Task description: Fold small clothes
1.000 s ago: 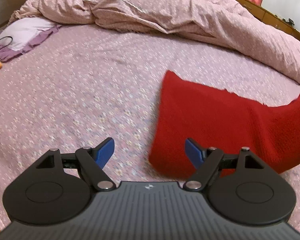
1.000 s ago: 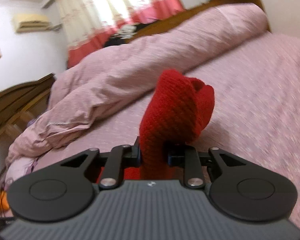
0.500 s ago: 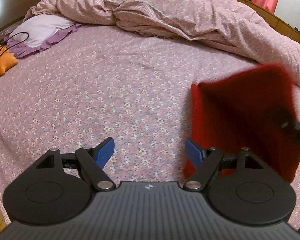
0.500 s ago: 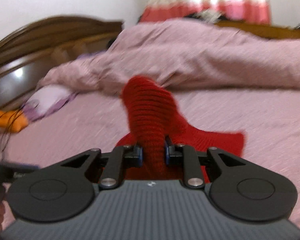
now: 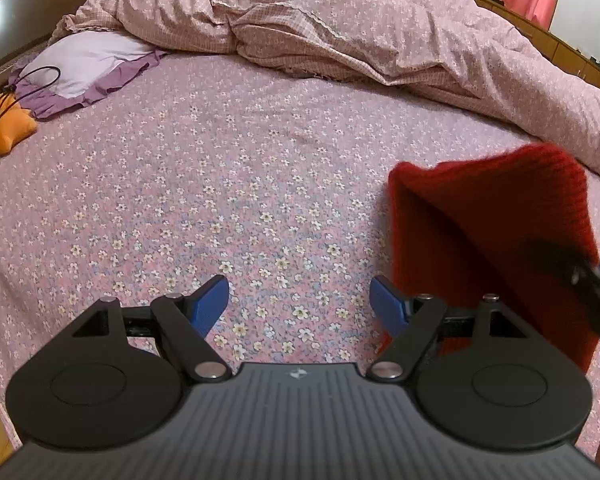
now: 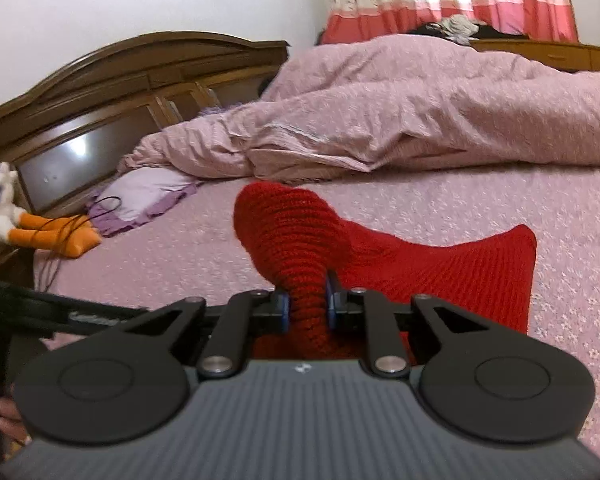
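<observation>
A red knitted garment (image 6: 440,268) lies partly on the flowered pink bedsheet (image 5: 228,184). My right gripper (image 6: 306,306) has its jaws closing tighter on a bunched fold of this knit, which rises above the blue pads and arches over the part lying flat. In the left wrist view the same red garment (image 5: 492,240) stands lifted at the right, with the right gripper's dark body (image 5: 580,276) blurred beside it. My left gripper (image 5: 298,306) hovers over bare sheet, open, its blue fingertips (image 5: 210,300) wide apart with nothing between them, just left of the knit's edge.
A rumpled pink duvet (image 5: 360,28) fills the far side of the bed. A lilac pillow (image 5: 80,60) with a black cable and an orange soft toy (image 5: 4,128) lie at the far left by the wooden headboard (image 6: 120,96). A hand (image 6: 0,404) shows at the left edge.
My right gripper swung the pinched red fold across toward the left, lifting it over the rest of the garment. The left gripper shifted off the knit's edge and stays open.
</observation>
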Motion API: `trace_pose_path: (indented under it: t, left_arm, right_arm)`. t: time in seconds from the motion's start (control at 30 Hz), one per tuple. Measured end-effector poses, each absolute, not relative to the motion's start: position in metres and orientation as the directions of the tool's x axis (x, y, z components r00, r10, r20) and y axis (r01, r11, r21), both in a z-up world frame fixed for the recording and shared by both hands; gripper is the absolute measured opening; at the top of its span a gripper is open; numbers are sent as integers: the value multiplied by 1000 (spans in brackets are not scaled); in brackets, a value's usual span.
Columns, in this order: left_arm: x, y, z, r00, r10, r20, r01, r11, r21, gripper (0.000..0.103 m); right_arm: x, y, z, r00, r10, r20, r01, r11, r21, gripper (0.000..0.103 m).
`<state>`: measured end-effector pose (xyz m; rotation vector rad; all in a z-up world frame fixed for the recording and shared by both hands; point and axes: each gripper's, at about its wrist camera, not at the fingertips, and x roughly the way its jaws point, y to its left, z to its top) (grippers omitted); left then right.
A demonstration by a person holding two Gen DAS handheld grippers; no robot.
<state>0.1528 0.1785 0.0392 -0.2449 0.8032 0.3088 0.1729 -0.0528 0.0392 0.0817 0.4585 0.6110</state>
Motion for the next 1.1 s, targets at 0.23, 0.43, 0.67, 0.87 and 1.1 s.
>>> trace_pose_path:
  t: [0.23, 0.43, 0.67, 0.87, 1.1]
  left_arm:
    - [154, 174, 45, 658, 178, -732, -358, 929, -96, 81]
    - [159, 163, 69, 720, 126, -682, -299, 944, -141, 81]
    - [178, 132, 95, 776, 40, -629, -183, 969, -164, 81]
    - [210, 110, 74, 731, -8, -683, -138, 978, -159, 81]
    - [224, 111, 35, 676, 59, -734, -150, 987, -58, 94]
  right_arm:
    - [166, -35, 7, 676, 580, -454, -569, 803, 177, 22]
    - [156, -44, 17, 684, 584, -437, -556, 805, 206, 33]
    - [140, -72, 27, 620, 668, -412, -585, 743, 324, 39]
    - [134, -116, 47, 690, 634, -350, -482, 763, 431, 75]
    - [165, -165, 40, 733, 539, -414, -297, 802, 518, 80]
